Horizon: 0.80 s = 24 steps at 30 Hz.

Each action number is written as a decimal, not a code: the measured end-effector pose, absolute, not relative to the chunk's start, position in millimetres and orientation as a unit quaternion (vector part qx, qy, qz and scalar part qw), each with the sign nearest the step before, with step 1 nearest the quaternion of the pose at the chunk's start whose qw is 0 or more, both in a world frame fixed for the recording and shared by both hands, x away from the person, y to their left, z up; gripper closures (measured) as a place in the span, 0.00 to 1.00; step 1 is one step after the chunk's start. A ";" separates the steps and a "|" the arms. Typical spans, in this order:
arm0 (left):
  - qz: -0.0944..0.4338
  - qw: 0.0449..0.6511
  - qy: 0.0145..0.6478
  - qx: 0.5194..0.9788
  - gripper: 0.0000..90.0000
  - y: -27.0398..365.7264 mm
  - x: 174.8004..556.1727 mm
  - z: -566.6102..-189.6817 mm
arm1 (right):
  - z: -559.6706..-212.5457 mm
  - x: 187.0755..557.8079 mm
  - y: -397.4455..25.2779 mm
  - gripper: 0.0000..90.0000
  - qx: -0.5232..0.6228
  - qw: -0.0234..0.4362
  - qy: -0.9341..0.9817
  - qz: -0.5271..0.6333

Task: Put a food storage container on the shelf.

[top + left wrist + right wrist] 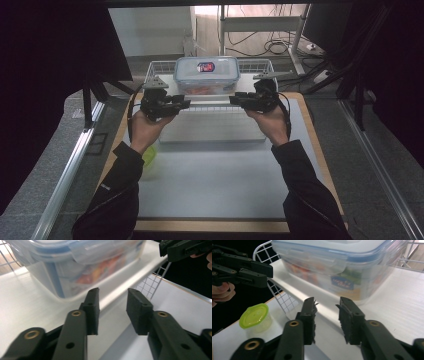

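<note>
Fingers of both grippers parted, empty; lidded container (206,75) sits between them, just ahead, untouched.

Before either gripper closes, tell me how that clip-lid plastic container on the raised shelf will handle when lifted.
The container looks rigid: clear hard walls and a clipped blue-rimmed lid, so it should not flex. Its smooth sides are probably slippery between jaws. Colourful contents show inside, so it may be heavier than an empty box. Its wide flat base makes tipping unlikely.
</note>
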<state>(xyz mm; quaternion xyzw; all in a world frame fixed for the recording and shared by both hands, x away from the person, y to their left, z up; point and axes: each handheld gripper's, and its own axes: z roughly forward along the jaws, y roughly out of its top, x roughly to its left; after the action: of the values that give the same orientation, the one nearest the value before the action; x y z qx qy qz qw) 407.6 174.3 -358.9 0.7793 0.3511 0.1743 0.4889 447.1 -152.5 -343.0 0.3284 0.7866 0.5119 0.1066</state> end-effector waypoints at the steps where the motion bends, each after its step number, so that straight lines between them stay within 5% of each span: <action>1: 0.174 0.489 0.349 0.780 0.67 174.5 404.5 -359.7 | -343.0 447.1 -152.5 0.70 0.328 0.107 0.787 0.512; 24: 0.181 0.498 0.328 0.782 0.30 170.1 338.7 -406.9 | -381.3 382.2 -163.1 0.31 0.288 0.135 0.808 0.496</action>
<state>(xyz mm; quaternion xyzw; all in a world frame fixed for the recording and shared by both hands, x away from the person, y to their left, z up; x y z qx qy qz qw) 338.7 170.1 -406.9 0.7822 0.3282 0.1810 0.4977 382.2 -163.1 -381.3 0.2876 0.8080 0.4961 0.1351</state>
